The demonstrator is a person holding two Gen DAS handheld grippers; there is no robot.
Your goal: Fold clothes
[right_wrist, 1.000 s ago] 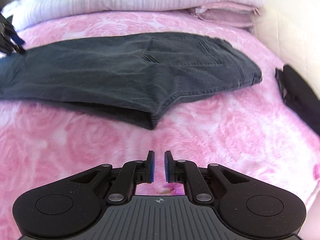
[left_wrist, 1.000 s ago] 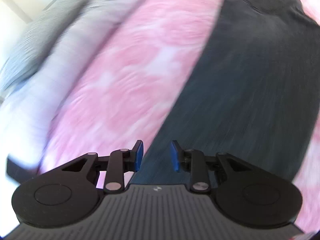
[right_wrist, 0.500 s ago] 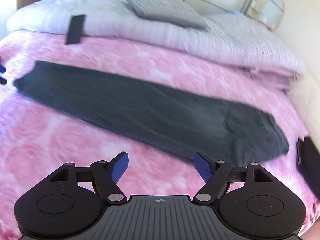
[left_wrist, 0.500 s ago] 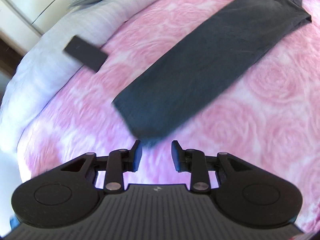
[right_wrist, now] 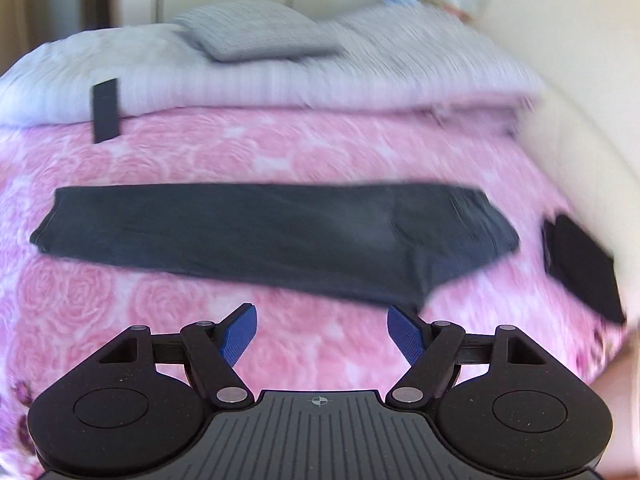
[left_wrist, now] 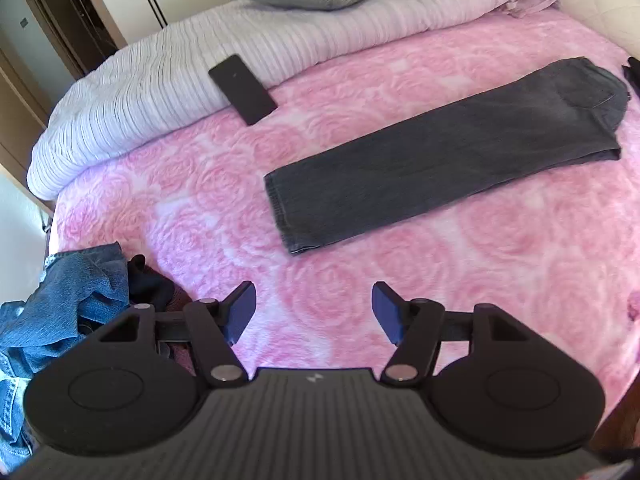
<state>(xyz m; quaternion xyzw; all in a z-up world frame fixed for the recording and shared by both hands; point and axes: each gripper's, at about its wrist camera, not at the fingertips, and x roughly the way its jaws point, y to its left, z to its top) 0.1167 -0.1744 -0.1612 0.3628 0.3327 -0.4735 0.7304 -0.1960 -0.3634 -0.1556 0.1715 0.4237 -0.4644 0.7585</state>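
Denim heap (left_wrist: 60, 296) in left view only

I log: dark grey jeans (left_wrist: 440, 160), matt denim; pink blanket (left_wrist: 200, 208), plush fleece; at 11 o'clock, phone (left_wrist: 242, 89), smooth, matt black; white quilt (left_wrist: 160, 92), ribbed cloth.

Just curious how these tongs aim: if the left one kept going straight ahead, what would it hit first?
Probably the pink blanket right ahead of the open left tongs. The dark trousers lie farther along, slightly right; depth is hard to judge.
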